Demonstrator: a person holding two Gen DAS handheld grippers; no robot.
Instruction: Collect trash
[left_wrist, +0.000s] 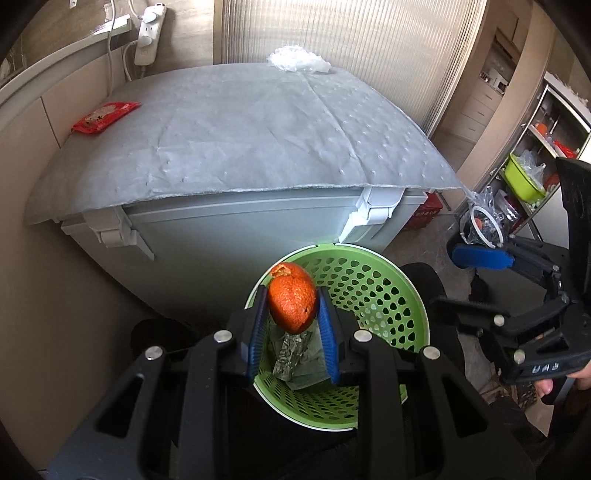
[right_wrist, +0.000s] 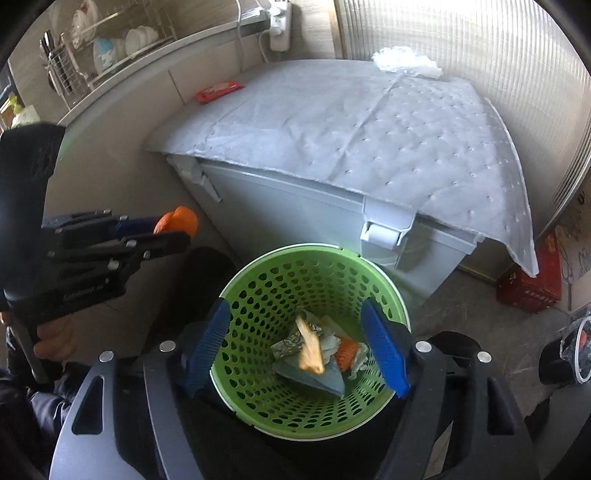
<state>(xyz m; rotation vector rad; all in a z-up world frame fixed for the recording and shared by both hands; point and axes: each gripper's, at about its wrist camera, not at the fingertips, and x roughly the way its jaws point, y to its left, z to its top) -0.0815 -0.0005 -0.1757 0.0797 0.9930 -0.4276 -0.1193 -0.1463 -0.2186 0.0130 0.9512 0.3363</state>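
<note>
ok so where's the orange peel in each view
Left wrist: the orange peel sits low at centre, clamped between the left gripper fingers, above the green basket.
Right wrist: the peel shows at the left edge, mid-height, in the left gripper, left of the basket; the right gripper is open over it.
Shared landmark: the red packet on the grey cover.
</note>
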